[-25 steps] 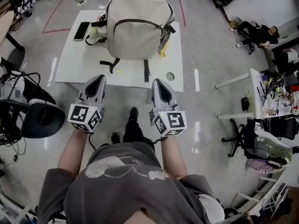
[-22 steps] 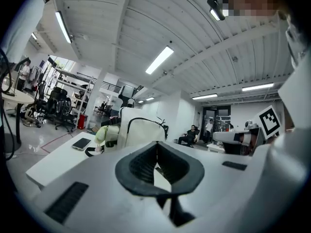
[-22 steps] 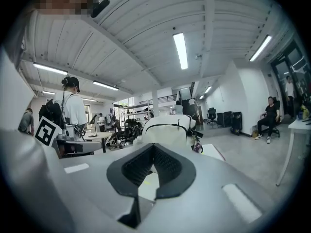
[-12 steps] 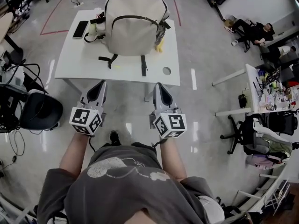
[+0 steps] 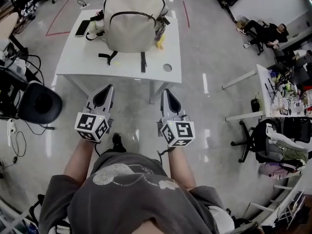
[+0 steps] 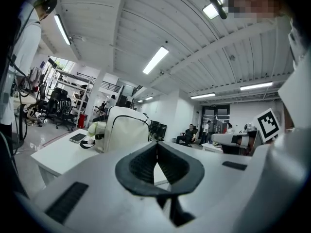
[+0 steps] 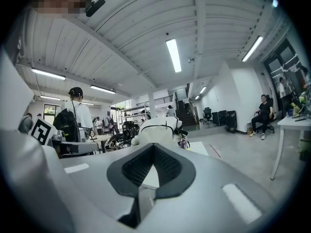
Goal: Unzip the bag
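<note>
Head view: both hand-held grippers are held low and empty, well short of the bag.
The left hand-held gripper (image 5: 107,88) and right hand-held gripper (image 5: 165,91) point forward side by side, each with its jaws pressed together on nothing. This looks like a carrying pose for the approach. The cream bag (image 5: 134,21) stands upright on the white desk (image 5: 122,71), well ahead of both tips, its dark zip facing them and seemingly closed. A phone (image 5: 82,27) lies far ahead, left of the left tip. No brand or writing is readable, only square markers on the cubes.
</note>
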A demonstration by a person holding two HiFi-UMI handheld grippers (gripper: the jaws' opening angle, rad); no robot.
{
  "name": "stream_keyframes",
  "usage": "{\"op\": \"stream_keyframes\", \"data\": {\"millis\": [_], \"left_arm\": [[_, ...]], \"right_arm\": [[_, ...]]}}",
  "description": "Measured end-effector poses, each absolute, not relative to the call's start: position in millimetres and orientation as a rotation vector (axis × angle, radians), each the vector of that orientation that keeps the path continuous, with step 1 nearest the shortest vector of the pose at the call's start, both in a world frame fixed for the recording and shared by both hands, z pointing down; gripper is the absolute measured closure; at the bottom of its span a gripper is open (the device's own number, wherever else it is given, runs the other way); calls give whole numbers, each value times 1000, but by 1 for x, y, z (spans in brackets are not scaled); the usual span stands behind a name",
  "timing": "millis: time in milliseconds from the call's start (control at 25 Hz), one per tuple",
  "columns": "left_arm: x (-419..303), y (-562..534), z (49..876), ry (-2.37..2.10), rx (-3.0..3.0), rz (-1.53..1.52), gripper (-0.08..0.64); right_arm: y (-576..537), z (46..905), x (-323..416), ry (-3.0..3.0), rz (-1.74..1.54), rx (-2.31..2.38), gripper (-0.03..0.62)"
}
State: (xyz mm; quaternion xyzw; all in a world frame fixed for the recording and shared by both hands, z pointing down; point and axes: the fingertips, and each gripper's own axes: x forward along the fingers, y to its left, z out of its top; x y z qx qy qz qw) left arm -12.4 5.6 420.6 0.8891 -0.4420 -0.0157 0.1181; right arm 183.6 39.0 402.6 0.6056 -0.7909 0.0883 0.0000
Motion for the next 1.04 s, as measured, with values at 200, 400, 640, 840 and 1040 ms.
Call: {"op": "stream_keyframes", "data": {"millis": [200,400,640,840,1040], "left_arm": [[9,45,422,-1303,2575,-19,554],[21,80,423,-1326,2553,-6,554],[29,117,423,-1359,2520,-2,554],[33,144,425,-1384,2493,-5,554],[40,170,428,-1389,2484,-3,554]], "right_arm": [[76,401,210,-2491,288,1896,594],[109,407,222,-2498,322,1855,594],[142,409,226,-2523,335,1799,594],[169,413,226,-2553,343,1746,594],[192,418,228,-2560,355,1712,594]]}}
